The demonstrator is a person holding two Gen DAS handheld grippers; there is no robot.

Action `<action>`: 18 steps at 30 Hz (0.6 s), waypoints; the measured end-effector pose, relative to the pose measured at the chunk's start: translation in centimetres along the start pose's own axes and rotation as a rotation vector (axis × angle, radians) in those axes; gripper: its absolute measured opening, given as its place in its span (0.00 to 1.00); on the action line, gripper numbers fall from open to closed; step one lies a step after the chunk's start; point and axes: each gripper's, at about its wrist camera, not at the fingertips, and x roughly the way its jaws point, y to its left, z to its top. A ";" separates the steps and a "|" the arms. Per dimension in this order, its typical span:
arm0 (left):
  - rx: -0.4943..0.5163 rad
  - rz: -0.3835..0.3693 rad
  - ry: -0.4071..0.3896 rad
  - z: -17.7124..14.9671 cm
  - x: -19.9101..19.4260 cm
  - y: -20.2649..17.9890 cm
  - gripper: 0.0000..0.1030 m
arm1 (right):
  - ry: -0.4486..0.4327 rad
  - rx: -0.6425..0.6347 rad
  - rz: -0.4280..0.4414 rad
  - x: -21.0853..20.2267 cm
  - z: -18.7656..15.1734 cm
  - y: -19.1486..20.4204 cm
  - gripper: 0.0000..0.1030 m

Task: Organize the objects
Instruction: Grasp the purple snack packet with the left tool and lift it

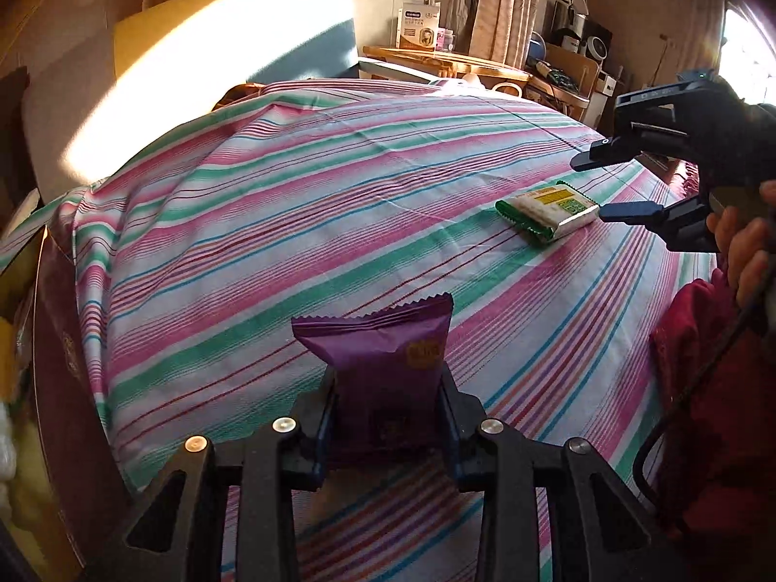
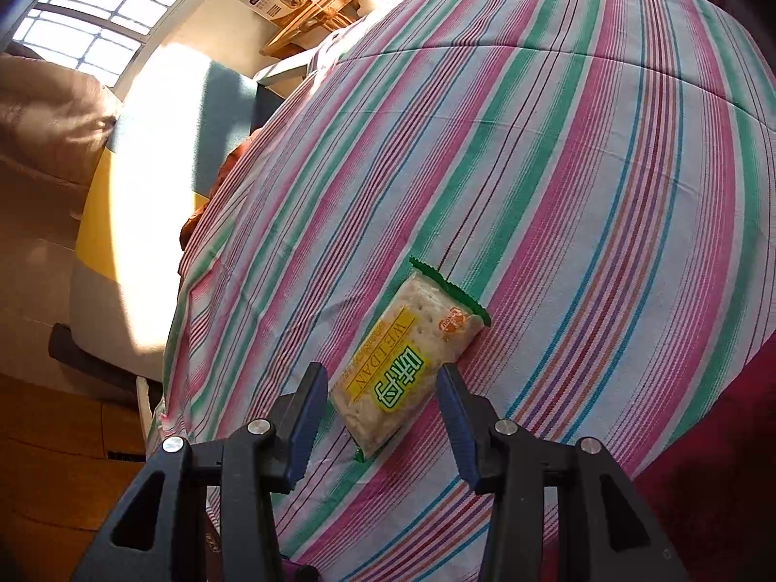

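Observation:
My left gripper (image 1: 388, 383) is shut on a purple snack packet (image 1: 383, 359) and holds it upright just above the striped cloth (image 1: 291, 194). A cracker packet with green ends and a yellow label (image 2: 407, 363) lies flat on the cloth. My right gripper (image 2: 383, 383) is open, with one finger on either side of the packet's near end, not touching it. In the left wrist view the right gripper (image 1: 594, 186) sits at the right, open beside the cracker packet (image 1: 548, 211).
The striped cloth covers a bed or table. A dark red box (image 1: 58, 363) stands at its left edge. A red garment (image 1: 703, 388) lies at the right. A wooden shelf with boxes (image 1: 436, 56) is at the back by the window.

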 end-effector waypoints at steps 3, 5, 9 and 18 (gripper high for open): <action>-0.017 -0.014 -0.002 0.1 -0.1 0.2 0.33 | 0.023 0.013 -0.038 0.8 0.2 -0.1 0.46; -0.032 -0.028 -0.002 0.2 0.0 0.5 0.33 | 0.032 0.012 -0.059 1.4 0.6 0.3 0.47; -0.051 -0.054 -0.004 0.1 0.0 1.1 0.33 | 0.027 -0.044 -0.091 3.0 1.6 2.2 0.58; -0.142 -0.116 0.004 0.1 0.0 2.2 0.35 | 0.062 -0.347 -0.177 7.4 0.4 7.9 0.58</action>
